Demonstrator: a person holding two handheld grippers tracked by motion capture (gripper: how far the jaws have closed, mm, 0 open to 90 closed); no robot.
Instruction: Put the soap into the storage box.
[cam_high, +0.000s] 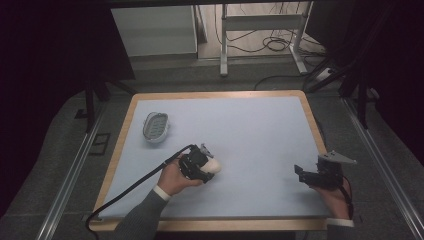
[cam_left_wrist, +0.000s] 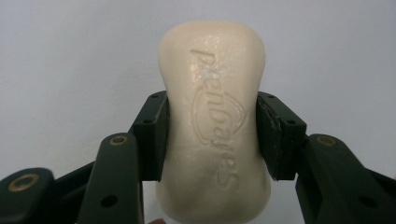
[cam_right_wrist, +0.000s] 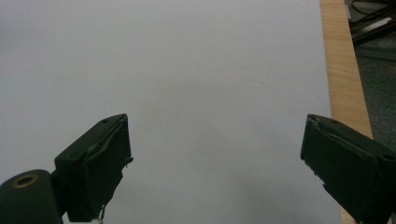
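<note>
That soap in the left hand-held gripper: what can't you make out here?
- Soap, left gripper view: near end cut off by the bottom edge; sides covered by the pads.
- High view: left hand-held gripper hides most of it.
- Soap dish, high view: too small for detail.

Soap dish (cam_high: 156, 127) far-left; mat (cam_high: 260, 130) otherwise open.

Left tool (cam_high: 209, 169) grips a pale soap bar (cam_high: 214, 166) near a soap dish (cam_high: 156, 127).

Dim, even light, soft shadows, slight blur
</note>
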